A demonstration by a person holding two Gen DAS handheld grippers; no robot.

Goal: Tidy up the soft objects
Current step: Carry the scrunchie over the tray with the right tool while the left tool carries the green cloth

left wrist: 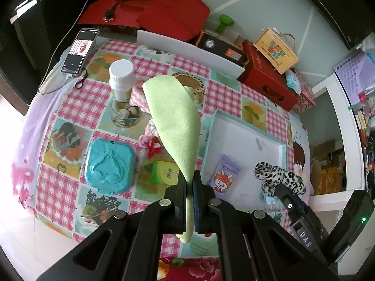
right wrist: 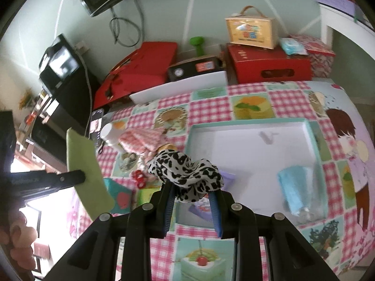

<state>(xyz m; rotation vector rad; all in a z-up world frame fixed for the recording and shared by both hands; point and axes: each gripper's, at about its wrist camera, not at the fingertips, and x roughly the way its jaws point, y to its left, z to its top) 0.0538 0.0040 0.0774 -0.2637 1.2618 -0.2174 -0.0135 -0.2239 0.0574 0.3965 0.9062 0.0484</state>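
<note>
My left gripper [left wrist: 190, 182] is shut on a light green cloth [left wrist: 174, 119], which hangs in the air over the table; the same cloth [right wrist: 86, 171] shows at the left of the right wrist view. My right gripper [right wrist: 193, 195] is shut on a black-and-white leopard-print scrunchie [right wrist: 187, 172], held above the near left corner of a white box with a teal rim [right wrist: 248, 123]. The scrunchie [left wrist: 279, 178] also appears over that box [left wrist: 212, 128] in the left wrist view. A pink checked cloth [right wrist: 140, 140] and a pink and red soft thing [left wrist: 150, 140] lie on the tablecloth.
The box holds a purple packet [left wrist: 225, 173] and a blue packet [right wrist: 295, 187]. On the table stand a white-capped bottle [left wrist: 121, 79], a glass jar [left wrist: 124, 117], a teal case [left wrist: 110, 164], a green packet [left wrist: 165, 172] and a phone [left wrist: 79, 51]. Red boxes [right wrist: 267, 65] line the back.
</note>
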